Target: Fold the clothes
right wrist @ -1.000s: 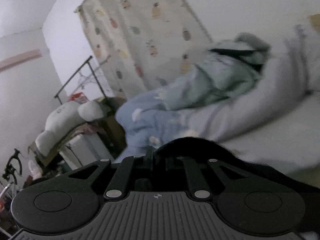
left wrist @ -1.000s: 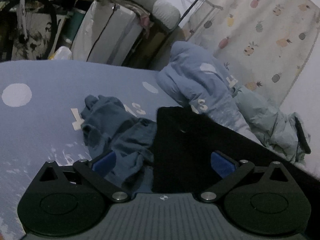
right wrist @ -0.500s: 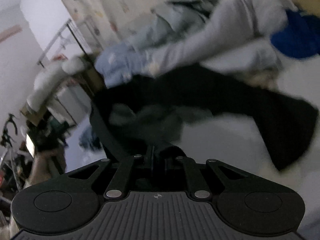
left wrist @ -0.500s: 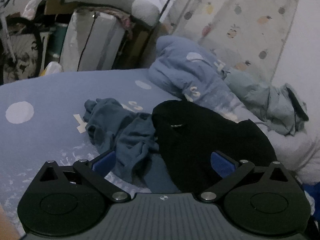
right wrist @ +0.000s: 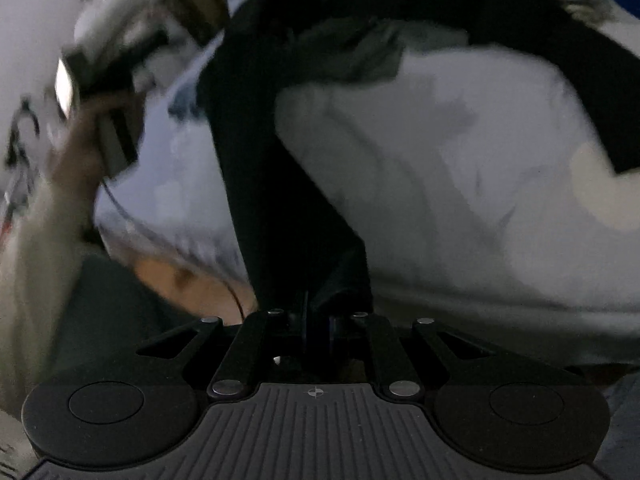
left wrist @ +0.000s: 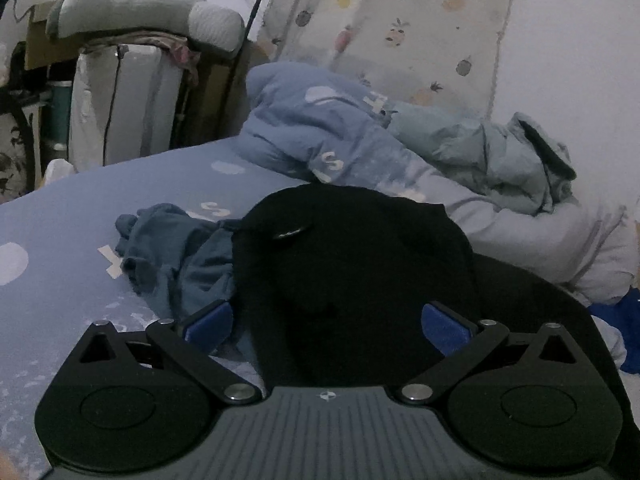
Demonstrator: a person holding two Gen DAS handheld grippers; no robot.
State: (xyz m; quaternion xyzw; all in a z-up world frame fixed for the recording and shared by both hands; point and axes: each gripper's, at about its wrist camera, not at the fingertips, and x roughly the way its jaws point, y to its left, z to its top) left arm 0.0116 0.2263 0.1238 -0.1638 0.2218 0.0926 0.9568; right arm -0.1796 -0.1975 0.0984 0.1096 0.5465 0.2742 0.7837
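A black garment (left wrist: 352, 260) lies heaped on the bed, partly over a crumpled blue garment (left wrist: 172, 248). My left gripper (left wrist: 326, 324) stands open just above the black garment's near part, and its blue pads (left wrist: 444, 326) press on nothing. In the right wrist view my right gripper (right wrist: 318, 326) is shut on an end of the black garment (right wrist: 272, 152). The cloth stretches away from it across the pale bedding in a long strip, and a second strip trails off to the right. That view is blurred.
A blue duvet with white dots (left wrist: 320, 136) and a pale blue jacket (left wrist: 500, 160) are piled at the back of the bed (left wrist: 60, 248). A white case (left wrist: 124, 100), a grey plush (left wrist: 144, 8) and clutter stand beyond the bed's left edge. A hand and sleeve (right wrist: 60, 200) show at left.
My right gripper has swung down from facing the wall and now looks onto the bed, pulling the black garment with it. The garment has spread out in front of my left gripper, which has rolled.
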